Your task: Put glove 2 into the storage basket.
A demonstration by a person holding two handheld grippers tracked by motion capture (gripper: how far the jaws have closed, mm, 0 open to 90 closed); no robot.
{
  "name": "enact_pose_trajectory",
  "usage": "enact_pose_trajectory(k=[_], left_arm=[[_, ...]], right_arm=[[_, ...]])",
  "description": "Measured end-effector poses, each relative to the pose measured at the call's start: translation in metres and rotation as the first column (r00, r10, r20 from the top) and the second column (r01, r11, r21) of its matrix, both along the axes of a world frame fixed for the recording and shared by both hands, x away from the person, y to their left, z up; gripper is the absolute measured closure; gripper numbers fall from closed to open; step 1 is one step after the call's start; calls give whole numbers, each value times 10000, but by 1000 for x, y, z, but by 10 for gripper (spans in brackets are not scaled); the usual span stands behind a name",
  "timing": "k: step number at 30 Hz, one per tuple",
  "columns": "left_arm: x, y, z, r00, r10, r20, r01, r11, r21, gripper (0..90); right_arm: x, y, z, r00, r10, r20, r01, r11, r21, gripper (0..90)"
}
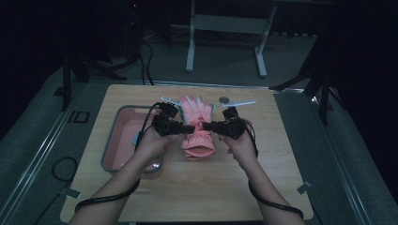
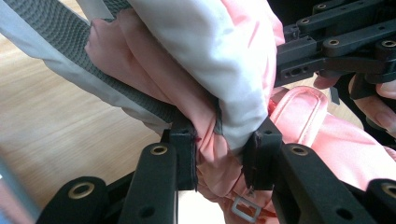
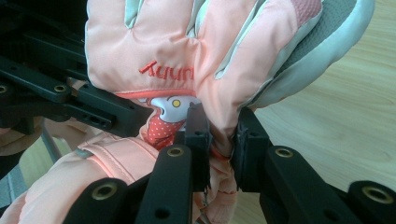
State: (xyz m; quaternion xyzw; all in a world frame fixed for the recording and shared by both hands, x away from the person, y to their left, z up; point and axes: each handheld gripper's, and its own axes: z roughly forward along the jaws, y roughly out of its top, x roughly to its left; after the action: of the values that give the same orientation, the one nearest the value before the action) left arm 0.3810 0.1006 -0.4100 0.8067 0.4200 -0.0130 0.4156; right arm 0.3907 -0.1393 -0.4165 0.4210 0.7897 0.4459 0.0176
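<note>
The glove (image 1: 198, 126) is a padded ski type, salmon pink with pale grey panels, a dark textured palm strip, red lettering and a small cartoon patch near the wrist. My left gripper (image 1: 189, 128) has its jaws nearly together, pinching a fold of the pink fabric at the wrist. My right gripper (image 1: 205, 125) is likewise nearly closed, clamping a fold of the same glove from the other side. In the high view the glove sits between my two tools over the middle of the wooden table (image 1: 234, 187), its fingers pointing to twelve o'clock and its cuff to six. A pink tray (image 1: 123, 123) lies at nine o'clock of it.
</note>
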Motion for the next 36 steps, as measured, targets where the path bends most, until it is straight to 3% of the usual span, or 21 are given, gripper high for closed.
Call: enact_pose_trajectory(k=[12, 26, 29, 36], left_arm=[[-5, 43, 18, 9995, 292, 132, -294, 9995, 99, 700], [-14, 111, 33, 9966, 790, 221, -802, 9949, 617, 699], [-13, 126, 32, 9957, 915, 147, -924, 9926, 786, 700], [-11, 158, 14, 9940, 1054, -292, -1021, 9900, 972, 700]], right_arm=[[4, 43, 15, 9986, 483, 193, -484, 9988, 9, 783], [9, 111, 20, 9942, 1060, 153, -1067, 9927, 559, 783], [10, 128, 16, 9945, 1045, 85, -1048, 9915, 767, 783], [12, 166, -2, 9945, 1033, -200, -1017, 9925, 679, 783]])
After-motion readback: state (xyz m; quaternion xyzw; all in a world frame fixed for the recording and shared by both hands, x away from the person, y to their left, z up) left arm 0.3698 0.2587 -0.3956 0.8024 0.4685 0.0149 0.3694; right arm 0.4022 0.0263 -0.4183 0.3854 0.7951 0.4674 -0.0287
